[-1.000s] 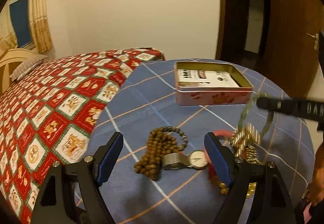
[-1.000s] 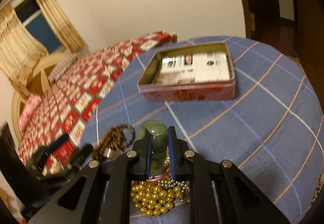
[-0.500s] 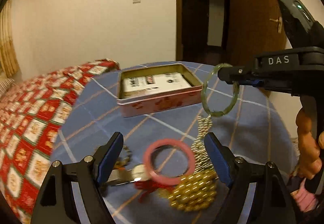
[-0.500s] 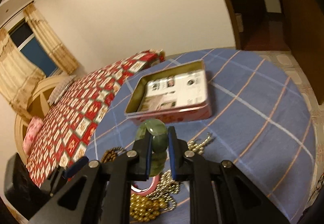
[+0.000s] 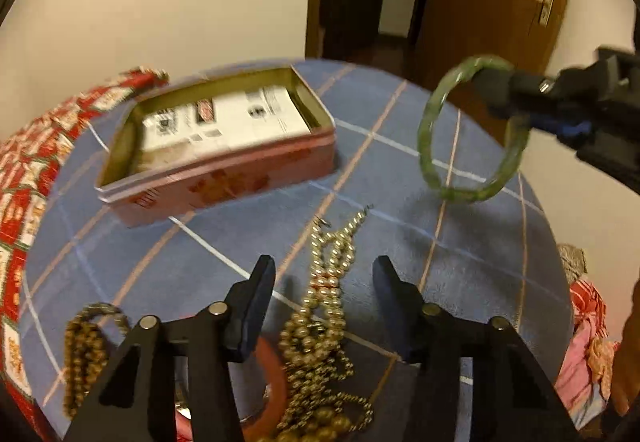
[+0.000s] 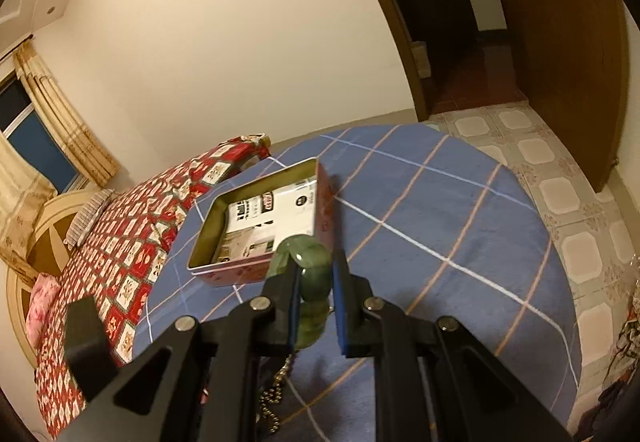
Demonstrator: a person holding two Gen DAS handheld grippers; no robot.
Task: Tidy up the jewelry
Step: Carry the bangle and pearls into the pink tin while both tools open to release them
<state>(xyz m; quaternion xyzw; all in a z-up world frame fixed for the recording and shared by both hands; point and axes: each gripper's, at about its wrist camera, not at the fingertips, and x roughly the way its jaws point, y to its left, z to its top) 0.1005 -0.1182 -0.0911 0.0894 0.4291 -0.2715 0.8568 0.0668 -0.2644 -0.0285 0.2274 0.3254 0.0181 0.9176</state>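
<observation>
Zero pieces in tin [image 5: 224, 178] yet. Right tongs [image 6: 316, 278] clamp green bangle [image 5: 468, 130] above table's [image 5: 480, 262] far edge. Left tongs [image 5: 324, 282] closing over gold bead necklace [image 5: 320, 322], not gripping. Brown beads [image 5: 84, 346], pink bangle [image 5: 276, 370] remain at near edge.

A glossy, polished green stone bangle [image 5: 430, 146] hung in matt black plastic jaws of the right gripper [image 6: 316, 282] above a round table draped in soft, matt blue checked cloth [image 5: 472, 250]. On it sat an open metal tin [image 5: 224, 178], its inner walls a dull gold sheen, its outside printed pink, lined with white printed paper. Shiny gold-coloured metallic beads [image 5: 324, 322] lay heaped beside matt brown wooden-looking beads [image 5: 82, 346]. The door [image 6: 560, 42] behind was smooth brown wood.
</observation>
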